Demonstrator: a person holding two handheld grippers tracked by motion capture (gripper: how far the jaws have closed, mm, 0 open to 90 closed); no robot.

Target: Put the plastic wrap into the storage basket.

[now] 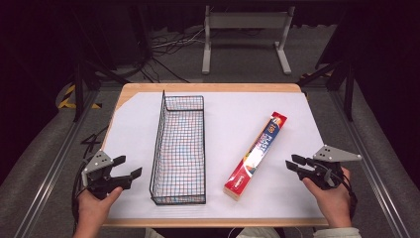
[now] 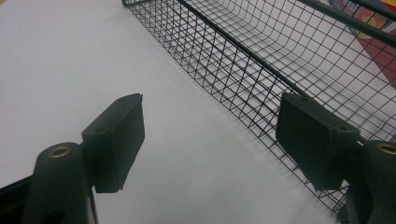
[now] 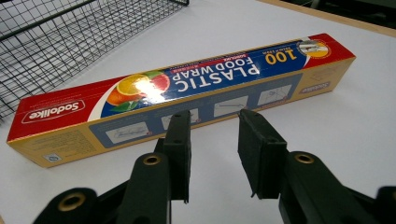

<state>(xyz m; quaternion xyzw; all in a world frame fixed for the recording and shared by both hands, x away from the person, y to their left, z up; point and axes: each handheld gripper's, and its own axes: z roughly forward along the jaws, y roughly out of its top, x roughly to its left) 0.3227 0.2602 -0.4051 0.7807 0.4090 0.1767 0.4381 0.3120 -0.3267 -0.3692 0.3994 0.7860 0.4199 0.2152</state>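
High view: a white-covered bench carries a long black wire basket left of centre and a plastic food wrap box lying flat and slanted to its right, apart from the basket. The left gripper rests near the basket's left wall, its fingers spread with nothing between them. The right gripper sits just right of the box's near half, pointing at it; its fingers stand partly apart, empty, and short of the box's long side.

Likely step: the right gripper approaches the box, probably to lift it into the basket.

Risks, as judged from this layout:
- The gap between the right fingers looks narrower than the box's side face, so a straight advance could push the box along the smooth bench cover rather than straddle it.
- A pinch taken away from the box's middle could let the long, light carton swing and droop or slip once lifted.
- The box is long relative to the narrow basket; unless turned to run along it, an end could catch on the rim.
- The left gripper, close to the basket wall, could nudge the light wire frame out of place.

Containers: the basket is empty, the white cover visible through its mesh floor.
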